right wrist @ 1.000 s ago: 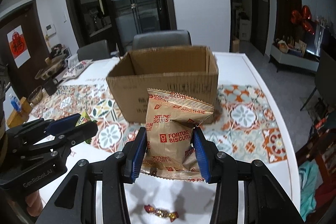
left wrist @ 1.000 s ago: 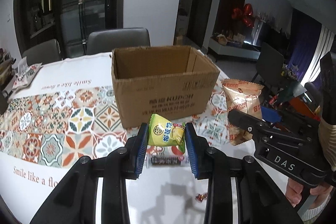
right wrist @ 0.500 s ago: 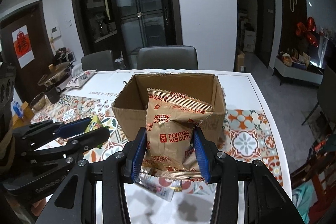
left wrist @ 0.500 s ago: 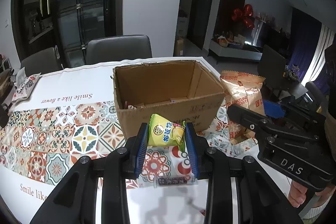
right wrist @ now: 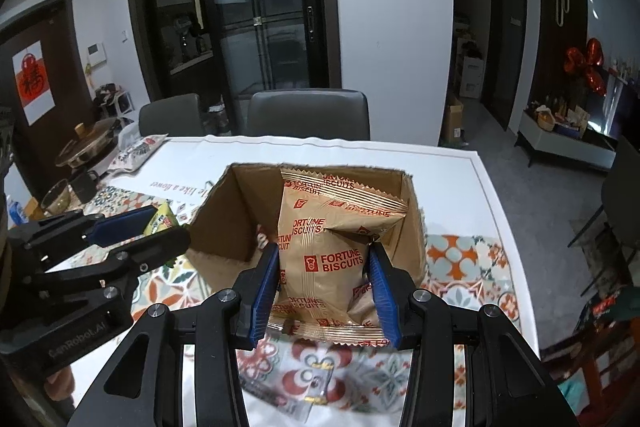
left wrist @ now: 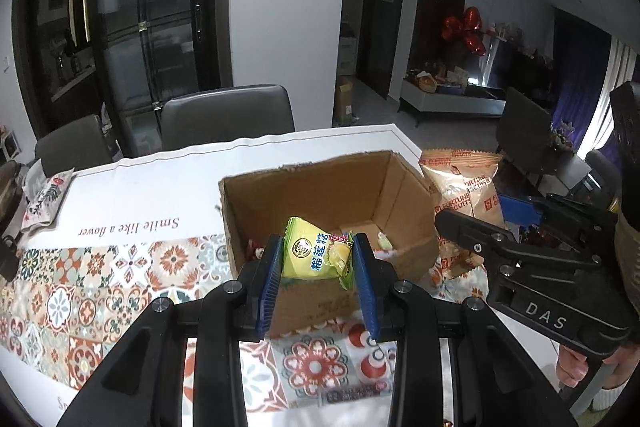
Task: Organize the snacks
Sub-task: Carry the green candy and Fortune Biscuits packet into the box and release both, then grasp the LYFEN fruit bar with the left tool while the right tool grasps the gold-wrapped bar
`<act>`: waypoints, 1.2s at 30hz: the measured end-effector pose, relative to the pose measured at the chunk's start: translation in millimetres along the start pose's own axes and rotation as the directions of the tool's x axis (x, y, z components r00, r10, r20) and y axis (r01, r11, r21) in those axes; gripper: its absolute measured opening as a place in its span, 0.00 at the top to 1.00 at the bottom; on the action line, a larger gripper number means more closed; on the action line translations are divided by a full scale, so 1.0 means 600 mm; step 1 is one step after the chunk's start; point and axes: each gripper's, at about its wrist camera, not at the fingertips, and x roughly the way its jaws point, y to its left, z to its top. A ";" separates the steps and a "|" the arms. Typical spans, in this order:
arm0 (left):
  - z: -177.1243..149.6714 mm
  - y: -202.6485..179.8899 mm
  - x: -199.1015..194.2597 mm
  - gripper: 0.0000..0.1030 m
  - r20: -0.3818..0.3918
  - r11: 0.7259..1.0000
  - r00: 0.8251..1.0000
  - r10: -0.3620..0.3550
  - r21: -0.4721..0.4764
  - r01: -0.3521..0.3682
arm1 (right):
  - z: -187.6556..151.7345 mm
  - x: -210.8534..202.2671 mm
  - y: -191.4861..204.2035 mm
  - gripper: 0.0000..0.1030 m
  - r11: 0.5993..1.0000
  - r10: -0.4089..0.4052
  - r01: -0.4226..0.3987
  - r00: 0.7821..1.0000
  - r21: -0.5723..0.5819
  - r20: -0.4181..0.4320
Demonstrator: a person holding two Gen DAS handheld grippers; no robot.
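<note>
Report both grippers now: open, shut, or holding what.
Left gripper: shut on the yellow-green snack packet.
Right gripper: shut on the Fortune Biscuits bag.

Grey chairs (left wrist: pixel 226 115), red balloons (right wrist: pixel 584 67)

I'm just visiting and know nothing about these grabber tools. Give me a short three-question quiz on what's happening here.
1. True or false: the left gripper is empty.
2. Which words are printed on the gold packet in the right gripper?
3. The cardboard box is: A) taped shut B) open on top C) lying on its side.

Key: 1. False, it grips a yellow-green snack packet. 2. Fortune Biscuits. 3. B.
</note>
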 end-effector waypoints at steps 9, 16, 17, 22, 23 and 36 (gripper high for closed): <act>0.043 0.024 0.051 0.66 -0.018 1.000 1.000 -0.004 -0.022 0.003 | 0.049 0.043 -0.010 0.56 1.000 0.004 -0.004 1.000 0.010 -0.022; 0.055 0.039 0.085 0.55 -0.035 0.998 0.999 0.018 -0.060 -0.020 | 0.065 0.080 -0.014 0.54 1.000 -0.019 0.019 0.999 0.022 -0.034; 0.056 0.040 0.087 0.47 -0.036 0.998 0.999 0.035 -0.059 -0.037 | 0.065 0.087 -0.016 0.51 0.999 -0.032 0.033 0.999 0.026 -0.038; 0.040 0.040 0.071 0.40 -0.015 0.995 0.996 0.087 -0.050 -0.088 | 0.054 0.091 -0.030 0.31 0.995 -0.084 0.086 0.995 0.048 -0.045; 0.034 0.039 0.065 0.40 -0.010 0.995 0.996 0.085 -0.050 -0.085 | 0.049 0.089 -0.032 0.31 0.995 -0.087 0.089 0.995 0.044 -0.051; -0.057 0.012 0.007 0.38 -0.002 0.994 0.996 0.084 -0.067 -0.084 | -0.028 0.028 -0.005 0.31 0.998 -0.059 0.059 0.998 0.000 0.000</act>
